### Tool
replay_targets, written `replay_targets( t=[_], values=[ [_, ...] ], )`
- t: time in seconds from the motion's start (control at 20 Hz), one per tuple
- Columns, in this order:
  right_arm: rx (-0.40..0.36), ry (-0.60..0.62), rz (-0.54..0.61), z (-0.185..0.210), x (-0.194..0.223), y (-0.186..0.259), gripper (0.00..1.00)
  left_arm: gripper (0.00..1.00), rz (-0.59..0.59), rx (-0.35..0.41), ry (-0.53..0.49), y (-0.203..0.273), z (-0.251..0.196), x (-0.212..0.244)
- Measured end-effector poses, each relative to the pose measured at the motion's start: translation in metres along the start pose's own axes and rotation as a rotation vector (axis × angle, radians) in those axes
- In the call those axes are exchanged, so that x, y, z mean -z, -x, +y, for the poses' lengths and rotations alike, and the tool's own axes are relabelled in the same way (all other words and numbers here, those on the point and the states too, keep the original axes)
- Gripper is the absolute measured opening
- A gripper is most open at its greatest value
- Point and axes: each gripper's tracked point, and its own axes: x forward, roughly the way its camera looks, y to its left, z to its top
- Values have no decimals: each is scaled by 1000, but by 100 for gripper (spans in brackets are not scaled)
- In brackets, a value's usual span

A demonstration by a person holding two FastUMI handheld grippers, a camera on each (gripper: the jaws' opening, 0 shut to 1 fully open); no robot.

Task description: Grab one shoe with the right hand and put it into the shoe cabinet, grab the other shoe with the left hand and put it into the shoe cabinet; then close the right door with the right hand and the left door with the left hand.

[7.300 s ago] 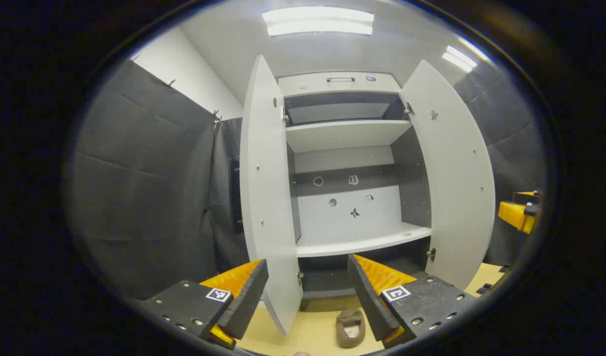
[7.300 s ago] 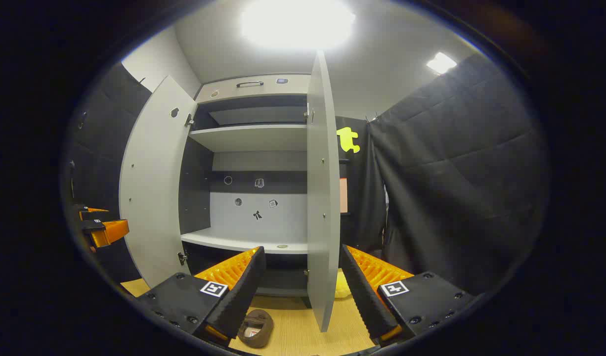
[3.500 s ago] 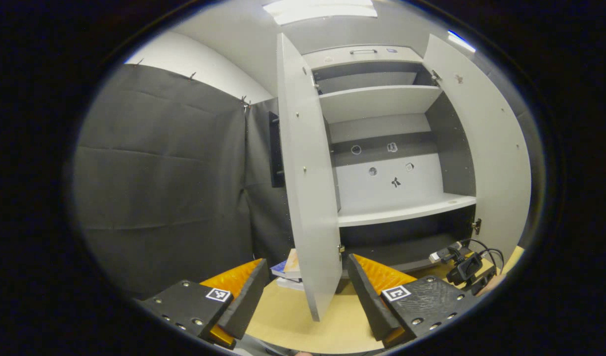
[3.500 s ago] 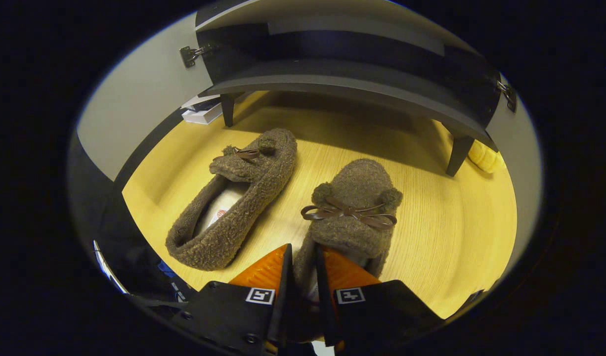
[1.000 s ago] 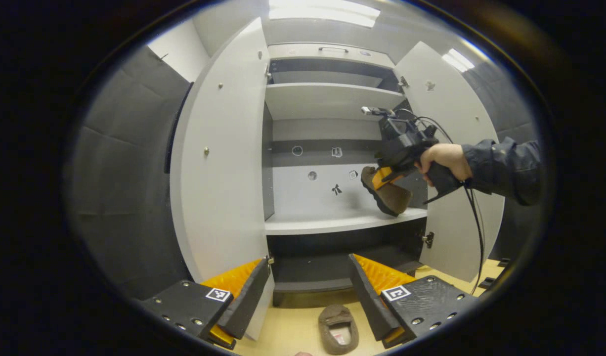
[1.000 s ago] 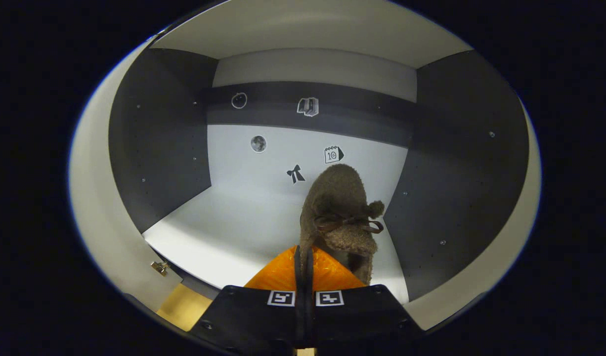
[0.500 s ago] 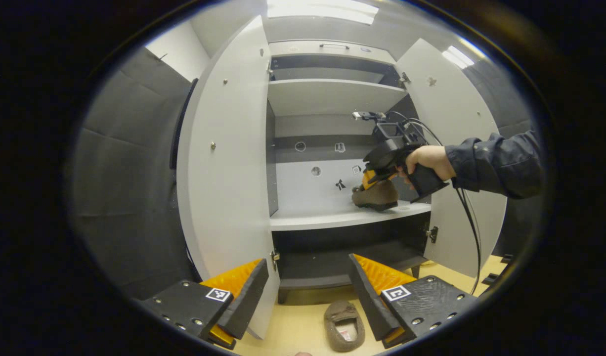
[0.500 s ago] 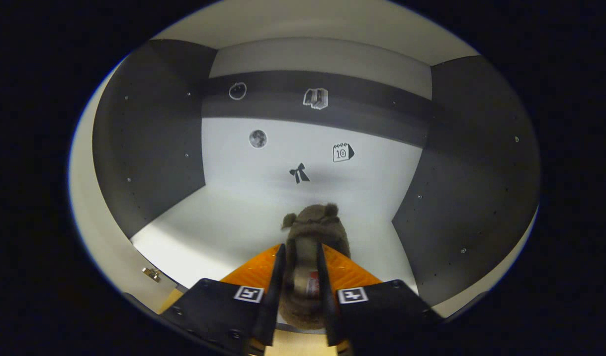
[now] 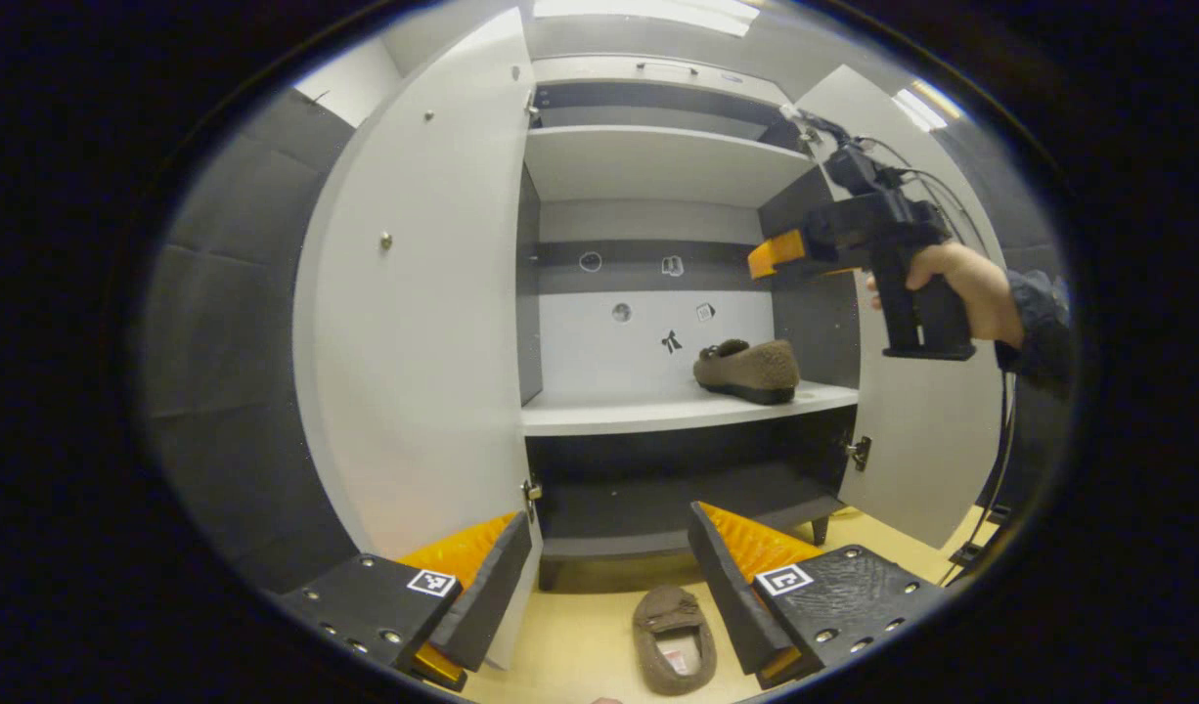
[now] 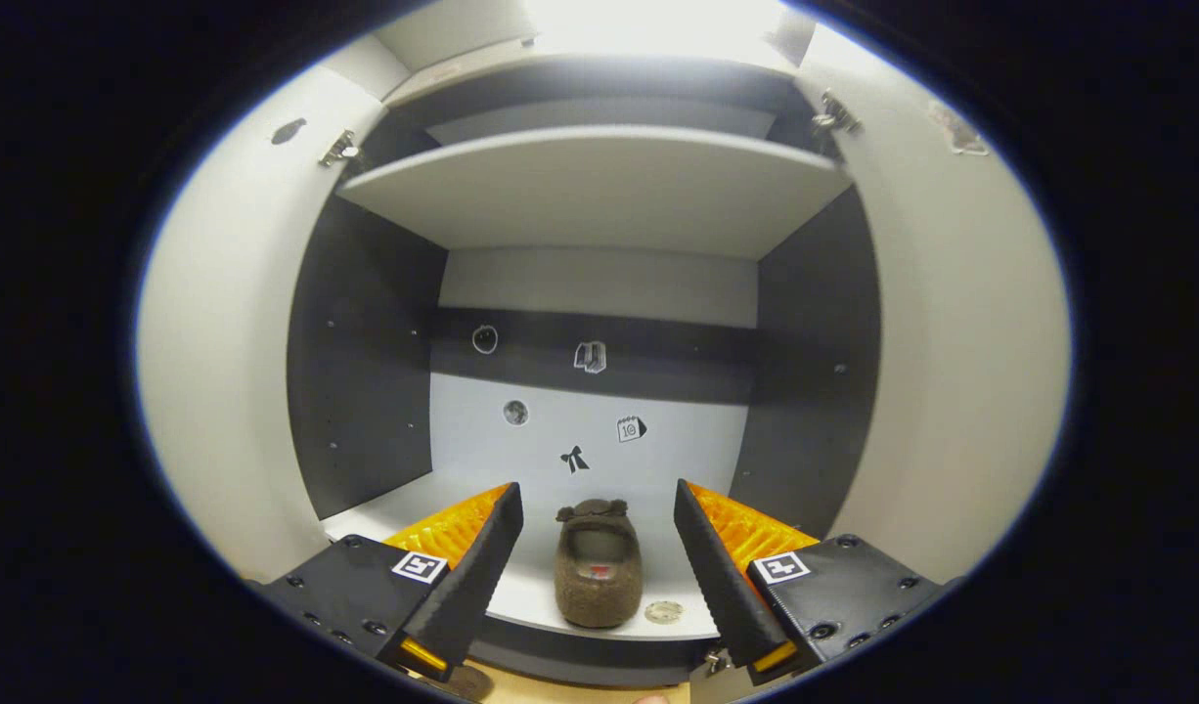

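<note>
One fuzzy slipper [image 9: 746, 370] rests on the cabinet shelf [image 9: 658, 416], both tools parted and empty; its soft, light mate [image 9: 674, 639] on the floor [image 9: 580, 650] likely pinches best at the heel rim.

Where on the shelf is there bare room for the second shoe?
The middle shelf is bare from the left wall across to the placed shoe, which sits at its right end by the right wall. The other shoe lies on the floor.
</note>
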Motion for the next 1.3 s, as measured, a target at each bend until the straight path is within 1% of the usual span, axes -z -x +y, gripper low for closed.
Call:
replay_targets(
  t=[0.1,0.3,0.4,0.55,0.65,0.75,0.8,0.85,0.9,0.95,1.0,1.05,1.1,1.15,1.3],
  values=[
    [14,23,-25,-12,3,26,97,94,29,10,3,-9,-2,12],
    [-5,-10,-30,-14,15,77,98,94,118,31,2,-27,-11,55],
    [-11,-19,-37,-13,21,96,98,94,181,41,-11,-35,-15,86],
    [-12,5,-34,-8,36,122,98,95,286,57,-20,-44,-23,135],
    [-8,6,-21,-4,43,131,97,94,341,70,-33,-48,-25,162],
    [-6,-25,-4,-1,48,140,98,94,393,70,-49,-51,-23,185],
    [-4,-48,2,-1,49,143,98,100,416,69,-54,-50,-22,195],
    [-2,-63,11,-1,51,144,98,100,437,69,-58,-52,-21,205],
    [6,-72,17,-3,52,145,98,95,454,68,-62,-52,-21,213],
    [12,-73,21,-4,53,146,98,95,470,67,-66,-52,-19,220],
    [18,-66,23,-5,53,147,98,100,487,67,-63,-52,-18,229],
    [21,-55,26,-6,53,149,97,93,508,66,-60,-52,-18,235],
    [22,-46,29,-5,52,150,98,93,530,68,-54,-51,-18,244],
    [22,-43,30,-4,51,150,98,100,551,68,-49,-52,-19,249],
    [0,-50,33,5,45,150,98,77,590,61,-25,-54,-22,266]
  ],
)
